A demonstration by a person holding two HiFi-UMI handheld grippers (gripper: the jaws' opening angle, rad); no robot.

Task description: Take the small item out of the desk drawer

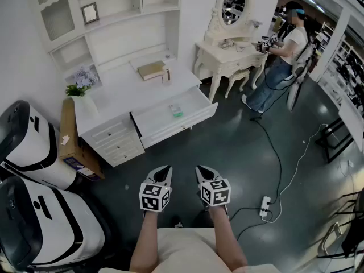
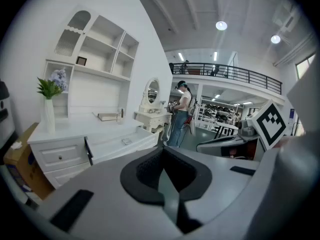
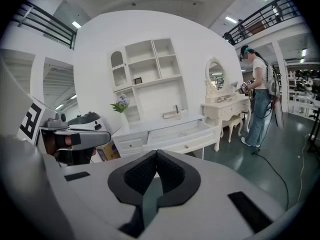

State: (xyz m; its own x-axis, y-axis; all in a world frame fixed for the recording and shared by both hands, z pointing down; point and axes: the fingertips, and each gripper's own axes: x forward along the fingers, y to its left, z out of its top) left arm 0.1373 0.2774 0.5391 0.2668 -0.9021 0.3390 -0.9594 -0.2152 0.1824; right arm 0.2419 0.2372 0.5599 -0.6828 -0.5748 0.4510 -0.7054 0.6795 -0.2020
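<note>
— How do your jaws stand?
— Both pairs are pressed together, with nothing between them. My left gripper [image 1: 164, 171] and my right gripper [image 1: 202, 170] hang side by side above the dark floor [image 1: 239, 152], tips toward twelve o'clock.

— And the thing you are after?
— The small item [image 1: 177, 111], pale with a green edge, lies in the open drawer [image 1: 183, 126] of the white desk [image 1: 122, 87]. That is at twelve o'clock from my jaws and well apart from them. It sits toward the drawer's right half, and I see nothing else in there.

— Any other containers?
— At eleven o'clock the stack of small drawers [image 1: 116, 142] is closed, so I cannot see inside. At ten o'clock a cardboard box [image 1: 69, 121] stands against the desk's side with a crumpled white scrap on top. On the desktop a white vase [image 1: 85, 104] holds green leaves and pale flowers. Further along lies a flat tan thing [image 1: 151, 70], book or box, I cannot tell.

— Anyone else about?
— At two o'clock another person [image 1: 284, 56] stands at a dressing table [image 1: 227, 58] with an oval mirror.
</note>
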